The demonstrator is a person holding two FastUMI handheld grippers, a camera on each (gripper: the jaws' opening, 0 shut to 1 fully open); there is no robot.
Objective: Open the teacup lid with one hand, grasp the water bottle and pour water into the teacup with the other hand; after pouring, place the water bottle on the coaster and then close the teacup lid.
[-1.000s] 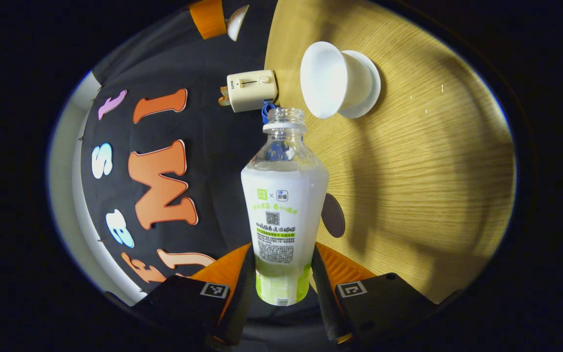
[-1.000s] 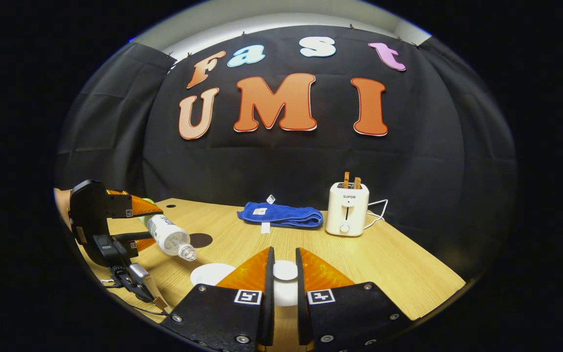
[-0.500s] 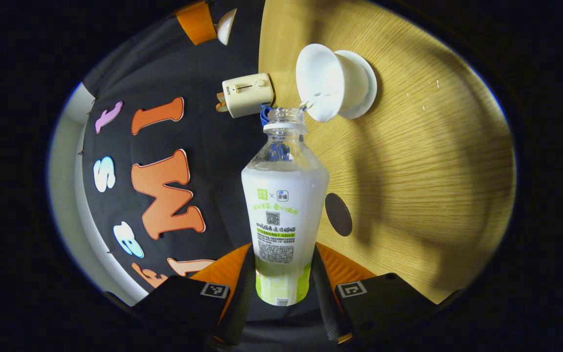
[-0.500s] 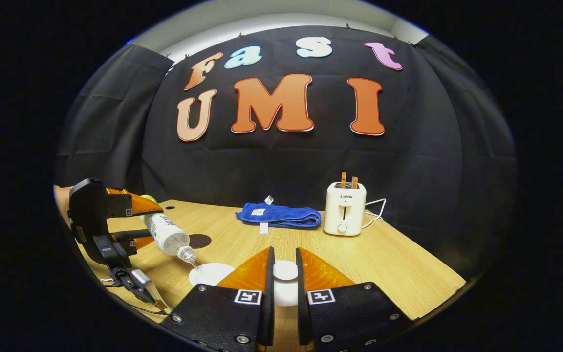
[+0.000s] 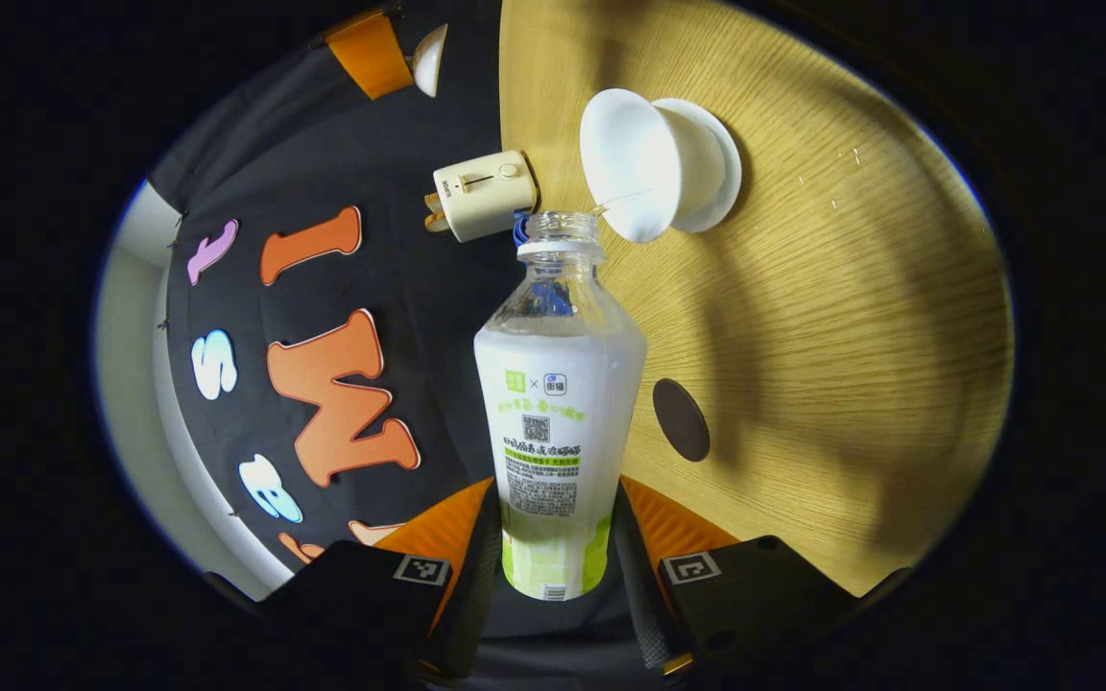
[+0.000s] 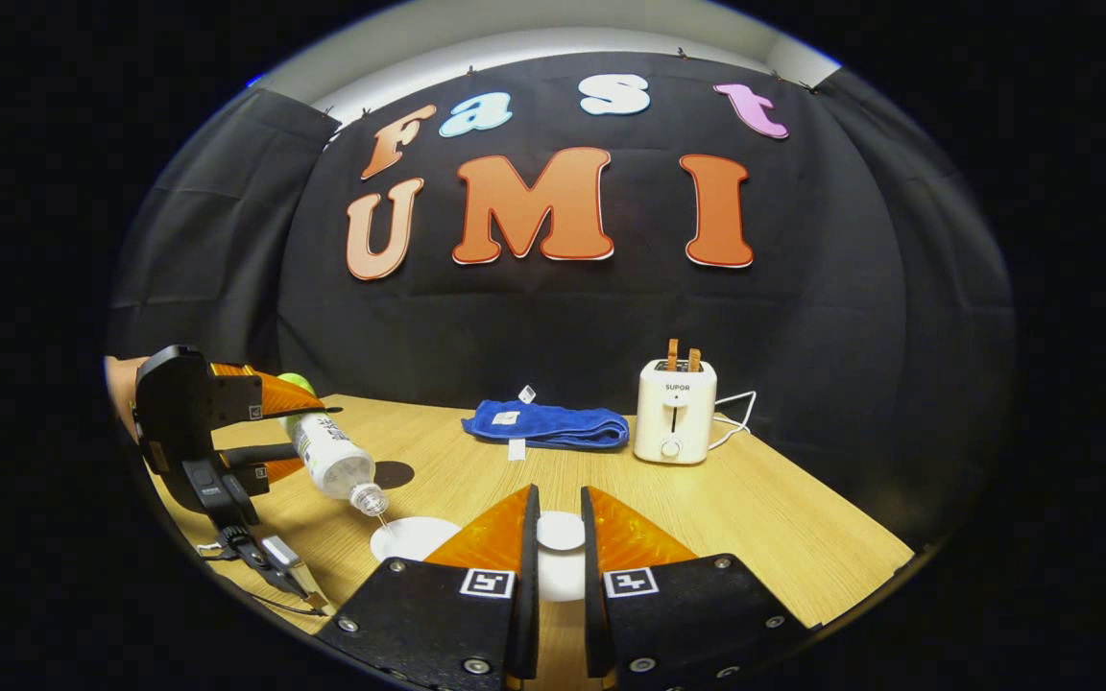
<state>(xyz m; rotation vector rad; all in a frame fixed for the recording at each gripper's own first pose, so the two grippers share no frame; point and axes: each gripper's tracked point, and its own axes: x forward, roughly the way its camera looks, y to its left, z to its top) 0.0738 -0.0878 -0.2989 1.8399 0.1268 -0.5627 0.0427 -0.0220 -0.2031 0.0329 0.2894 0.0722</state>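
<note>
I hold the water bottle [image 5: 558,403] in my left gripper [image 5: 555,537]; both fingers are pressed on its lower body, one on each side. The bottle is tipped with its open mouth toward the white teacup [image 5: 644,163], and a thin stream of water goes from the mouth into the cup; the cup stands on its saucer [image 5: 721,163] on the wooden table [image 5: 851,317]. In the right gripper view I see the same bottle [image 6: 332,461] slanted down over the cup [image 6: 409,537]; the dark round coaster [image 5: 681,419] lies bare on the table, near the bottle but apart from it. My right gripper [image 6: 554,547] has the white lid [image 6: 560,531] between its fingers, clamped on it, raised beside the cup; behind stand a toaster [image 6: 675,413] and a folded blue towel [image 6: 548,425].
</note>
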